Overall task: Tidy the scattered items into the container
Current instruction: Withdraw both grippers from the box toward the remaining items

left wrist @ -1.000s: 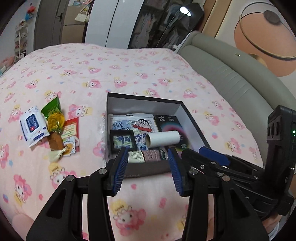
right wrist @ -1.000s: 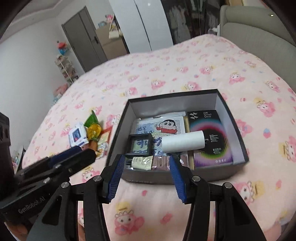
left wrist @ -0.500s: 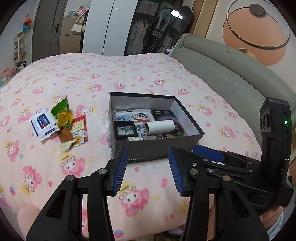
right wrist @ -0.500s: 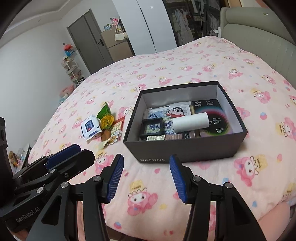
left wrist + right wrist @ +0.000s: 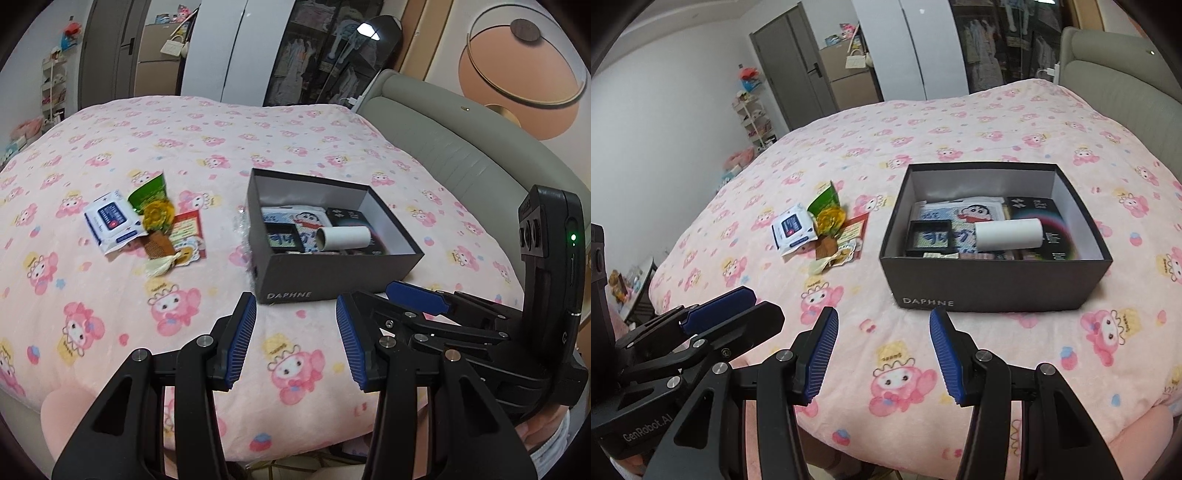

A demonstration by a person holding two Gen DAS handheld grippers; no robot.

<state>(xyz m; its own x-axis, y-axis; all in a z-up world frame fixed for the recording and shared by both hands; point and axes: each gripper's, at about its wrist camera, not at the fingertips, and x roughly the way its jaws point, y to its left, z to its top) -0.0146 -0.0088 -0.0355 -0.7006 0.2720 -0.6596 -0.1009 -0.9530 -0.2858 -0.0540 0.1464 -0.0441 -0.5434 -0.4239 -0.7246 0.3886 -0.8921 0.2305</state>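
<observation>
A bed (image 5: 258,147) with a pink cartoon-print cover fills both views. Low in the frame of the left wrist view, the left tool (image 5: 295,343) hangs above the near edge of the bed, its 2 blue-padded jaws spread wide with nothing between them. The right tool (image 5: 884,354) sits the same way in its own view, wide apart and empty, low centre. Each tool also shows at the other view's lower side edge. Both hang well apart from every item, which suggests neither has committed to a pick yet.

A dark grey box (image 5: 993,284) marked DAPHNE rests open on the bed, right of centre in the right wrist view. It serves as the container. Inside lie a cartoon-character pouch (image 5: 967,216), a small black-framed picture (image 5: 929,236), a white paper roll (image 5: 1008,232) lying on its side across the other things, and a black packet with a rainbow ring (image 5: 1039,218). Smaller flat pieces line the near wall; they are too small to identify.

The items not yet tidied sit in 1 overlapping cluster to the left of the box, near but not touching it: a white and blue wipes pack (image 5: 110,219), a green sachet (image 5: 149,190), a yellow wrapped sweet (image 5: 159,214), a red card (image 5: 186,230), a brown comb (image 5: 159,249) and a pale tassel (image 5: 162,266). The left tool is probably better placed to reach them.
</observation>
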